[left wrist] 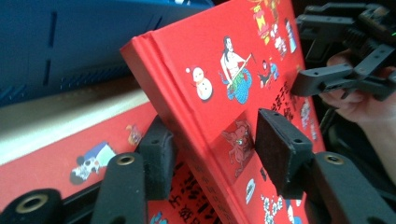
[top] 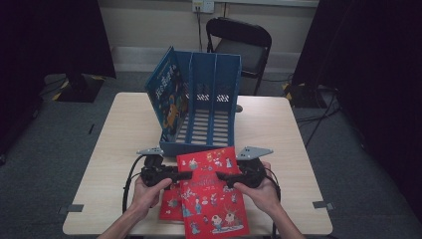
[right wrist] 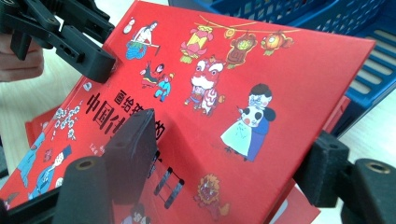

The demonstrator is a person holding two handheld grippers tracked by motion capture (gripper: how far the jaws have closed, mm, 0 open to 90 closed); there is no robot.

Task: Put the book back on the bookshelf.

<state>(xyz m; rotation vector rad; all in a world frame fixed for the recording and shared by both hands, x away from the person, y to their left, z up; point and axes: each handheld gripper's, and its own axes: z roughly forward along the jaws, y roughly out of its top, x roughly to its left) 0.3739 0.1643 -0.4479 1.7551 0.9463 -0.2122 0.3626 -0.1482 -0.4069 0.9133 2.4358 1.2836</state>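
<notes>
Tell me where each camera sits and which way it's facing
High view: above the person's side of the table, looking forward and down at the blue rack; forearms, left tongs and right tongs show.
Left gripper view: on the left tongs, looking along its jaws astride the red book's edge; the other hand shows.
Right gripper view: on the right tongs, looking across the book cover.
All three share the red book and rack.
</notes>
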